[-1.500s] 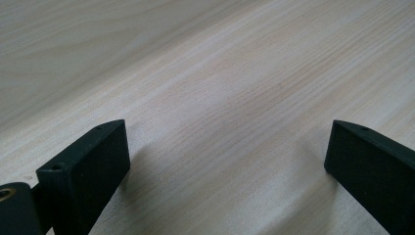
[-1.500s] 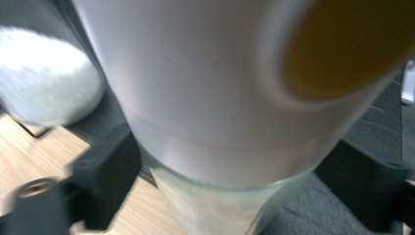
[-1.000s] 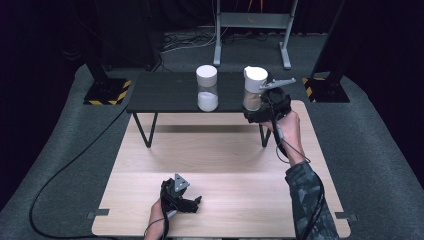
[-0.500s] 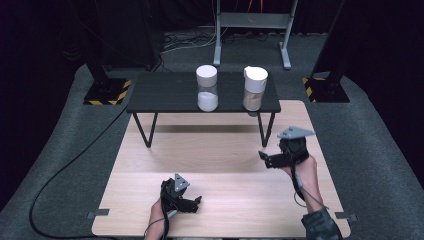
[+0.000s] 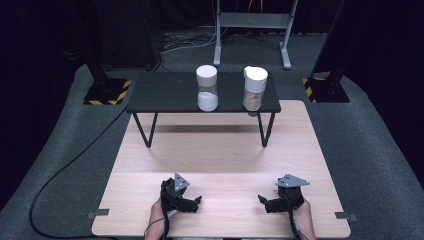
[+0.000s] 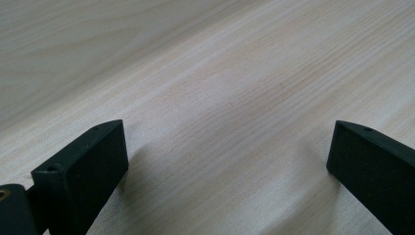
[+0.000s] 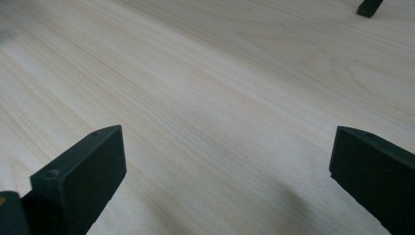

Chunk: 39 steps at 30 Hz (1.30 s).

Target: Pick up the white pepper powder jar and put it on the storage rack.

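Two clear jars with white lids stand on the small black table (image 5: 165, 95): the left jar (image 5: 206, 88) holds white powder, and the right jar (image 5: 255, 88) has its lid sitting slightly askew. My left gripper (image 5: 192, 203) rests open near the front of the wooden board (image 5: 215, 150), its jaws wide apart over bare wood (image 6: 220, 137). At the front right my right gripper (image 5: 267, 204) is open too, with nothing between its jaws above the wood (image 7: 220, 122).
The black table stands on thin legs across the far end of the board; one leg foot (image 7: 369, 7) appears in the right gripper view. A black cable (image 5: 65, 170) curves over the grey floor at left. Hazard-striped stand bases (image 5: 105, 92) sit behind.
My right gripper has drawn back from the right jar on the black table to the board's front right, empty and open. The left gripper has stayed put.
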Available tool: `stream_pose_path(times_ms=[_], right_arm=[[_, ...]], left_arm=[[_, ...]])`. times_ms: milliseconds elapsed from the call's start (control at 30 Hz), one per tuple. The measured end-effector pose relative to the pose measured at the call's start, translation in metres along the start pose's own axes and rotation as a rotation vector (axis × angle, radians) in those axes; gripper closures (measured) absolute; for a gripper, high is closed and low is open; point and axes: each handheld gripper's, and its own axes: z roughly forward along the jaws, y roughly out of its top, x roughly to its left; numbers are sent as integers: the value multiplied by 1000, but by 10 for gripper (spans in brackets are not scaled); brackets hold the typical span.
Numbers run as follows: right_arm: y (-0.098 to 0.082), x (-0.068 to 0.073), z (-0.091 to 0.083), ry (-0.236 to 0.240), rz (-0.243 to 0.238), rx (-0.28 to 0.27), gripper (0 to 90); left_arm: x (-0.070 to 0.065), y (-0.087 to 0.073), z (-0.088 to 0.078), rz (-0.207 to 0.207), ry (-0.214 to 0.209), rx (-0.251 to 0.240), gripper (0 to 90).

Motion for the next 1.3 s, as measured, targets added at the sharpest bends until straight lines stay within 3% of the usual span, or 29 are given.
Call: stream_pose_path(times_ms=[167, 533, 800, 1300], right_arm=[[-10, -1, 4, 0, 42, -11, 0], [-7, 3, 7, -15, 32, 2, 0], [-12, 1, 5, -20, 81, -21, 0], [-10, 3, 6, -33, 74, -12, 0]], left_arm=[[0, 1, 1, -1, 1, 3, 9], [0, 1, 0, -1, 1, 2, 8], [0, 1, 1, -2, 2, 3, 6], [-1, 0, 1, -3, 4, 2, 6]])
